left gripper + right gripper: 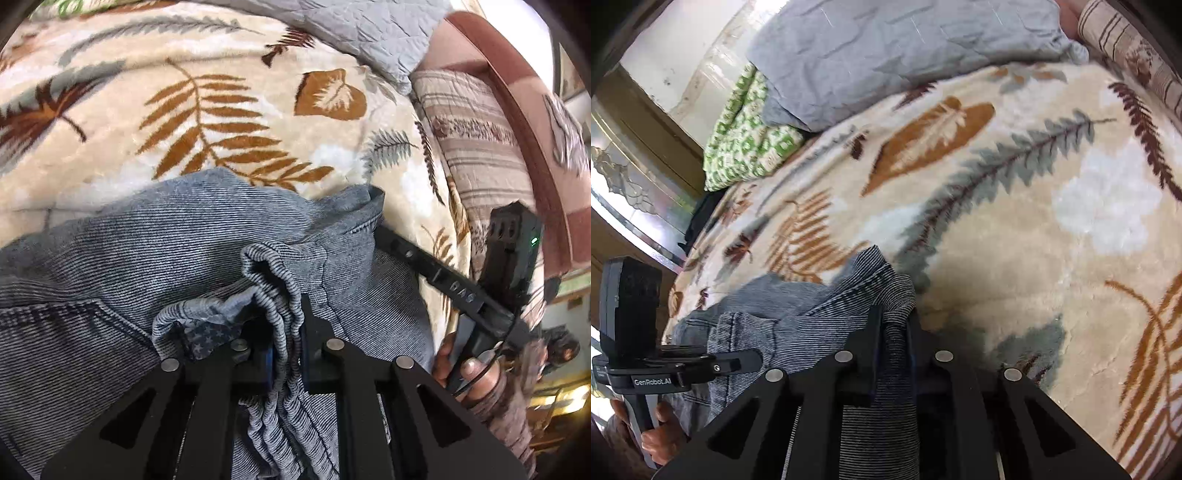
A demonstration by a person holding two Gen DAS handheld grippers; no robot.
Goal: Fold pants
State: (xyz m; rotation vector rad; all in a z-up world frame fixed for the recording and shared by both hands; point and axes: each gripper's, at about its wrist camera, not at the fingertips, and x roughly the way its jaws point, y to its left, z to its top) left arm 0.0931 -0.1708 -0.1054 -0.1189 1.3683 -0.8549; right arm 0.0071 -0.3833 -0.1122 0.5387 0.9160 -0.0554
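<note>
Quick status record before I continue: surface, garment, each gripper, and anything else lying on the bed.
surface: leaf-print blanket on a bed
garment: grey-blue pants, bunched, partly resting on the blanket
left gripper: shut on the ribbed waistband
right gripper: shut on a fold of the pants' edge
other items: grey pillow, green patterned cloth beside it, striped quilt at the bed's edge
fold status: not yet folded flat

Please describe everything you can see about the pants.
The pants are blue-grey, denim-like fabric with fine diagonal ribbing, stitched seams and a gathered elastic waistband. They lie crumpled on the leaf-patterned blanket. The left tool is shut on the bunched waistband; the right tool is shut on another fold.
</note>
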